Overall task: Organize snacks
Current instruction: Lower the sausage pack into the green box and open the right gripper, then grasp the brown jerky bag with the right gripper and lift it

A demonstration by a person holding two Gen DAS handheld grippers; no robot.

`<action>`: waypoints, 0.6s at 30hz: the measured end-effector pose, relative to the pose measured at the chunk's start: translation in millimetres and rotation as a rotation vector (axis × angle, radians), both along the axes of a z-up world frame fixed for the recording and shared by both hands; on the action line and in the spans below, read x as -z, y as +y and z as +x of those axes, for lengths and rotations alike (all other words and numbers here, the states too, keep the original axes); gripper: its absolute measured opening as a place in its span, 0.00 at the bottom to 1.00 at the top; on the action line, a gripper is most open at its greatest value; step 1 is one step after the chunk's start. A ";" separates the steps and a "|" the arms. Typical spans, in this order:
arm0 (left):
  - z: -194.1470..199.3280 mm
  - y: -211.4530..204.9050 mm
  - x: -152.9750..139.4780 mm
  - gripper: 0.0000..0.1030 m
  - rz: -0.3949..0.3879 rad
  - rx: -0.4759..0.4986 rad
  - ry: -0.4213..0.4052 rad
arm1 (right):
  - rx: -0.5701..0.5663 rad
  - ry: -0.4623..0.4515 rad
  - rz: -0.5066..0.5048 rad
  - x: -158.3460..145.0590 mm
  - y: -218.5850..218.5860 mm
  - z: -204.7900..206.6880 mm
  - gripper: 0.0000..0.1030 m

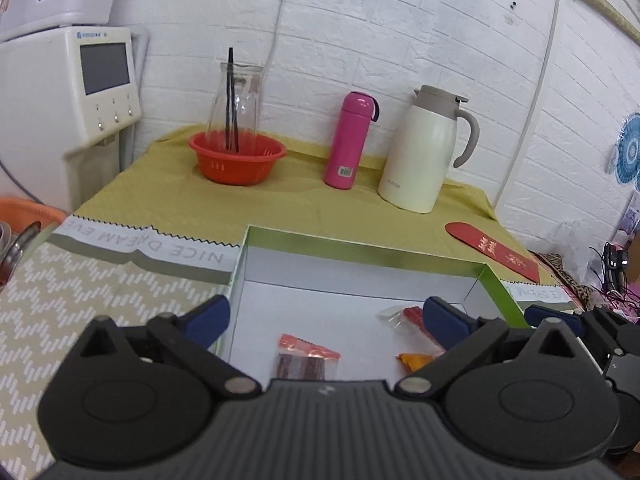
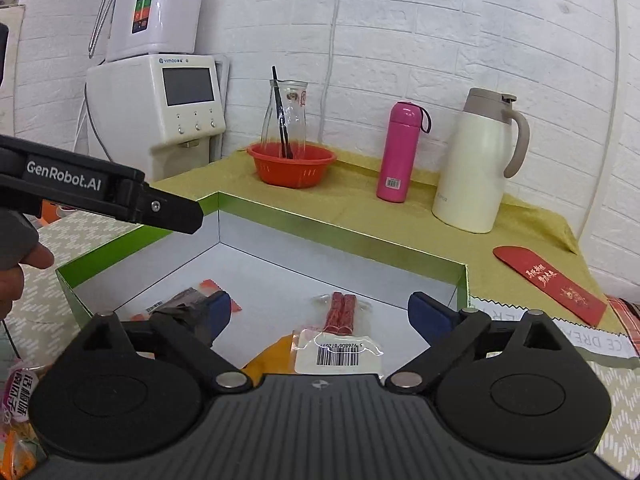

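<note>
Hovering over box (image 2: pixel 340 236) | both claws wide, holding nothing | behind: orange bowl (image 1: pixel 238 158), pink bottle (image 1: pixel 349 141), jug (image 1: pixel 424 150)

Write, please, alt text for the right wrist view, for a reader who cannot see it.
The open right tool hovers over a green-rimmed white box holding a red sausage pack and a barcode-labelled packet. Behind stand a red bowl, pink bottle and cream jug.

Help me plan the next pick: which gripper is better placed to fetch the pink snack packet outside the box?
Probably left. The pink packet lies beyond the box's left wall, on the left gripper's side; the right gripper, open, hovers over the box's middle.
</note>
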State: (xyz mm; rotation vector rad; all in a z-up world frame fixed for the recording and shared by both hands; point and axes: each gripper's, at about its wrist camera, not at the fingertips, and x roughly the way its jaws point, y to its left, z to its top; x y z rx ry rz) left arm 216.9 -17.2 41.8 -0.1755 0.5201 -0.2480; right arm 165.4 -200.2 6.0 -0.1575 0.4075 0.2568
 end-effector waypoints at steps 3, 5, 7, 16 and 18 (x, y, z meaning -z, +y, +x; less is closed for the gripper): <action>-10.1 -0.8 -7.1 0.99 0.008 0.009 -0.013 | 0.014 -0.001 0.004 -7.9 -0.7 -7.2 1.00; -18.8 -2.4 -13.1 0.99 0.018 0.009 -0.021 | 0.015 -0.014 0.018 -16.2 -2.2 -14.9 1.00; -27.9 -3.8 -19.4 0.99 0.023 0.006 -0.028 | 0.012 -0.031 0.035 -25.7 -3.8 -25.1 1.00; -85.9 -0.6 -41.7 0.99 -0.001 0.009 -0.039 | -0.003 -0.123 0.083 -52.9 -11.1 -100.8 1.00; -102.2 0.1 -40.7 0.99 -0.005 0.029 -0.039 | -0.005 -0.141 0.131 -53.1 -18.0 -122.1 1.00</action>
